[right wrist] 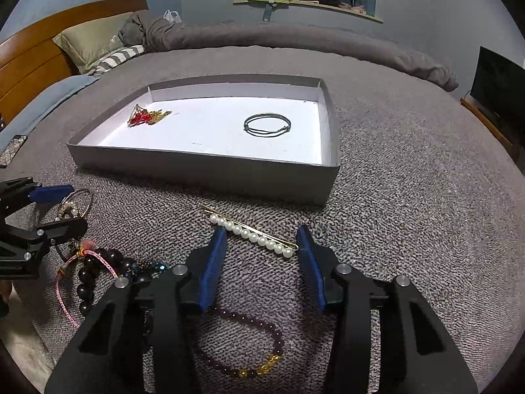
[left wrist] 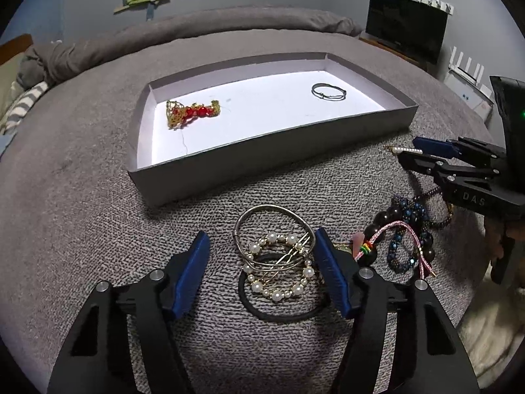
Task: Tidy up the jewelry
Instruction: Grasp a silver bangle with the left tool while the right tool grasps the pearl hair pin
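A shallow grey box (left wrist: 272,151) (right wrist: 210,172) with a white floor lies on the grey bed cover. In it are a red and gold bead piece (left wrist: 192,113) (right wrist: 146,116) and a thin dark bangle (left wrist: 328,91) (right wrist: 267,124). My left gripper (left wrist: 259,243) is open, its jaws either side of a silver bangle (left wrist: 272,216), a pearl bracelet (left wrist: 279,269) and a black hair tie (left wrist: 282,312). My right gripper (right wrist: 262,236) (left wrist: 407,152) is open just behind a pearl hair pin (right wrist: 252,234). A purple bead bracelet (right wrist: 242,344) lies under it.
A heap of dark bead bracelets and a pink cord (left wrist: 403,239) (right wrist: 95,269) lies between the grippers. A phone (right wrist: 13,149) lies at the left. Pillows (right wrist: 88,42) and a headboard are far left, a TV (left wrist: 407,26) far right.
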{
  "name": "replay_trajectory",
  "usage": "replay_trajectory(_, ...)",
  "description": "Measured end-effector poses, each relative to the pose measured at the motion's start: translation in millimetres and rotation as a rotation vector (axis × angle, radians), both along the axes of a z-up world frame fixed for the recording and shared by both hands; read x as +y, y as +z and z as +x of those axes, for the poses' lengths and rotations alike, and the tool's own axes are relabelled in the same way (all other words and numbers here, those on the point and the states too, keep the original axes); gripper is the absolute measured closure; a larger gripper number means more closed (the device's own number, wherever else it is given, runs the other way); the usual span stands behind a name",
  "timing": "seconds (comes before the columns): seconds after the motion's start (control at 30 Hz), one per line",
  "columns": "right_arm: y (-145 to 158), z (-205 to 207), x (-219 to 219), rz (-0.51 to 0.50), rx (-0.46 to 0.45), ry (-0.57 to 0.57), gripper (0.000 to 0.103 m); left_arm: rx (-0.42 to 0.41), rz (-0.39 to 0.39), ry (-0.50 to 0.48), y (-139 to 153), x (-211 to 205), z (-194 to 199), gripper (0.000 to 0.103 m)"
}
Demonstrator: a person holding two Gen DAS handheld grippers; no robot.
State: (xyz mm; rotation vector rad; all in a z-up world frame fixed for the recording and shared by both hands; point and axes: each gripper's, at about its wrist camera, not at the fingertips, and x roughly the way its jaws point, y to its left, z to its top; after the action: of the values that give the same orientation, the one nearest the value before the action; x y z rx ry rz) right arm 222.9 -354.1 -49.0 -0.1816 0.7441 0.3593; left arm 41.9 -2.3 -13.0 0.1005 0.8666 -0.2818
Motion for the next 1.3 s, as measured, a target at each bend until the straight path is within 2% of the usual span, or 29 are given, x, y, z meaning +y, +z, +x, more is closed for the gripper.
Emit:
replay_trajectory(0.17, 1.7, -0.7, 0.7, 0.003, -0.003, 0.010, 0.066, -0.014, 0.018, -0.023, -0.8, -4.0, -0.2, 0.047)
replay_trajectory(0.2, 1.9, -1.4, 0.6, 0.000, -0.003, 0.015, 0.067, -0.015, 0.015, -0.028, -0.4, -4.3, -0.5, 0.052)
replay_trajectory(0.3, 2.9, -3.0, 0.7, 0.004, 0.007, 0.026, 0.071, -0.019, 0.016, -0.035, -0.4, -4.7, -0.5, 0.052)
replay_trajectory(0.4, 4.9, -3.9, 1.2, 0.014, 0.018, 0.045, 0.071, -0.017, 0.014, -0.040, -0.7, -4.1, -0.3, 0.052)
replay_trajectory(0.53, 2.2, -1.5, 5.7, -0.005, -0.003, 0.049, 0.068, -0.022, 0.030, -0.043, -3.0, -5.4, 1.3, 0.049)
replay_trajectory(0.63, 3.0, 1.9, 10.0, -0.026, -0.038, 0.056, 0.059, -0.029, 0.036, -0.048, -4.5, -5.9, 3.2, 0.046)
replay_trajectory(0.77, 0.3, 4.2, 14.8, -0.052, -0.044, 0.082, 0.058, -0.020, 0.017, -0.046, -3.9, -3.8, 5.1, 0.047)
replay_trajectory(0.83, 1.3, 2.3, 16.6, -0.045, -0.032, 0.099, 0.071, -0.024, 0.019, -0.051, -3.1, -4.5, 4.5, 0.052)
replay_trajectory(0.87, 1.8, 1.4, 17.8, -0.037, -0.022, 0.110, 0.081, -0.029, 0.025, -0.055, -2.8, -5.2, 3.9, 0.052)
replay_trajectory(0.97, 1.2, -2.7, 21.2, -0.053, -0.026, 0.128, 0.089, -0.035, 0.033, -0.060, -1.9, -6.4, 2.9, 0.052)
replay_trajectory(1.03, 2.6, -4.7, 20.7, -0.038, -0.023, 0.133, 0.091, -0.037, 0.029, -0.060, -0.9, -6.2, 2.7, 0.052)
replay_trajectory(1.1, 5.2, -4.5, 18.9, -0.006, -0.012, 0.140, 0.097, -0.041, 0.024, -0.059, 0.9, -5.4, 1.2, 0.052)
replay_trajectory(1.3, 8.2, -7.5, 17.8, 0.017, -0.012, 0.145, 0.097, -0.072, 0.002, -0.045, 9.4, 0.4, -2.4, 0.052)
